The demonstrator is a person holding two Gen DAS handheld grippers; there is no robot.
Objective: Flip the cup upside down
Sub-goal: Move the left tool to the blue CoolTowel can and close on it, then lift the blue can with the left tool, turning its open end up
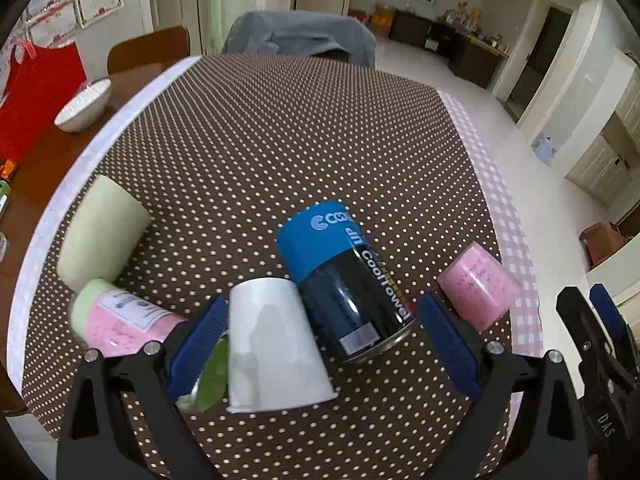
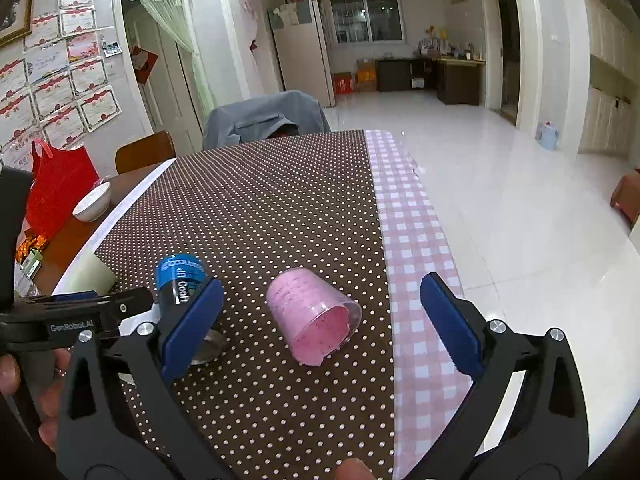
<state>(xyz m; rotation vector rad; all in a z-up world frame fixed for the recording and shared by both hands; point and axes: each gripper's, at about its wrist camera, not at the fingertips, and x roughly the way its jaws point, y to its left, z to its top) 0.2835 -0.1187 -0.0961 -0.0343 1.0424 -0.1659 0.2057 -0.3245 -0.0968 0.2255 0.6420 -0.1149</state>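
Observation:
A white paper cup (image 1: 272, 344) stands upside down, rim on the dotted tablecloth (image 1: 280, 140), between the fingers of my left gripper (image 1: 320, 344). The jaws are wide open and do not grip it. A blue and black can (image 1: 344, 276) lies on its side, touching the cup's right. My right gripper (image 2: 320, 320) is open and empty, with a pink cup (image 2: 312, 316) lying on its side between its fingers, mouth toward the camera. The pink cup (image 1: 478, 284) also shows in the left wrist view.
A pale green cup (image 1: 100, 232) and a pink-and-green container (image 1: 120, 320) lie at the left. A white bowl (image 1: 82, 106) and red bag (image 1: 36, 92) sit on bare wood beyond the cloth. A chair draped in grey (image 1: 300, 36) stands at the far end. The pink checked cloth edge (image 2: 416, 240) runs along the right.

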